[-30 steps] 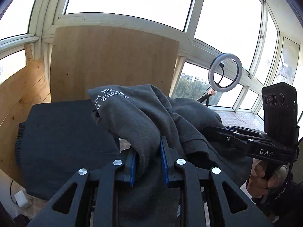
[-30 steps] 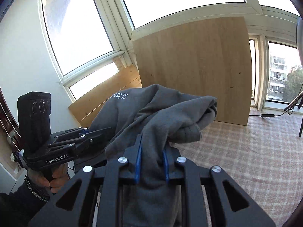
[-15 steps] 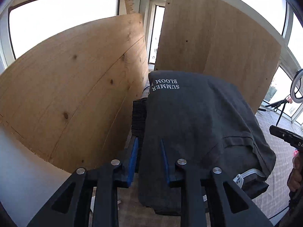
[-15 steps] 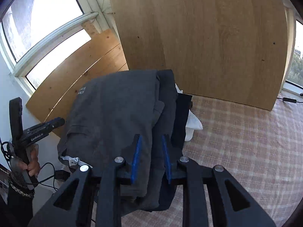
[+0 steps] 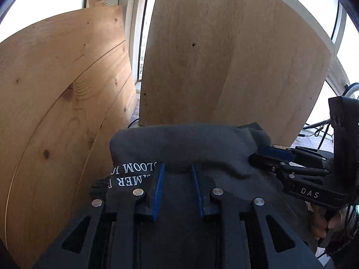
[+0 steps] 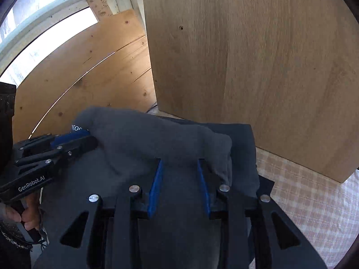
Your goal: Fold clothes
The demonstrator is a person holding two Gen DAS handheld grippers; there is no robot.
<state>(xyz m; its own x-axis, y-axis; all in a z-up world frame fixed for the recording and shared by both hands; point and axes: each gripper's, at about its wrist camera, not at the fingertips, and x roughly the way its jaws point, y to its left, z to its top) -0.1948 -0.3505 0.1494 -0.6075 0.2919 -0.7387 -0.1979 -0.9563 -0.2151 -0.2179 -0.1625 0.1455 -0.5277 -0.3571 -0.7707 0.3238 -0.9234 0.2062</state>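
Two hand-held tools work side by side over a folded dark grey garment (image 5: 202,148) with white lettering (image 5: 132,174) printed near one corner. The garment lies directly ahead of and under both tools, seemingly set on top of a darker folded piece (image 6: 246,139) whose edge shows just beyond it. The surface beneath, possibly a bench, is covered on the right tool's right side with a pale checked cloth (image 6: 314,201). The left tool (image 5: 178,168) has its blue pads (image 5: 158,190) a little apart with a ridge of grey fabric rising between them. It looks pinched there, probably to keep that edge in place while the garment settles. The right tool (image 6: 180,163) also has fabric between its blue pads (image 6: 156,188), but its jaws are opening and the cloth seems to lie slack rather than squeezed, which suggests the garment is being let go onto the pile. From the left view, the right tool appears off to the right, resting on the same garment. A hand (image 6: 27,213) grips the left tool's handle. Two wooden boards stand beyond the tools, a knotty pine board (image 5: 62,112) to the left and a smooth plywood panel (image 5: 224,56) straight ahead, forming a corner behind the pile.
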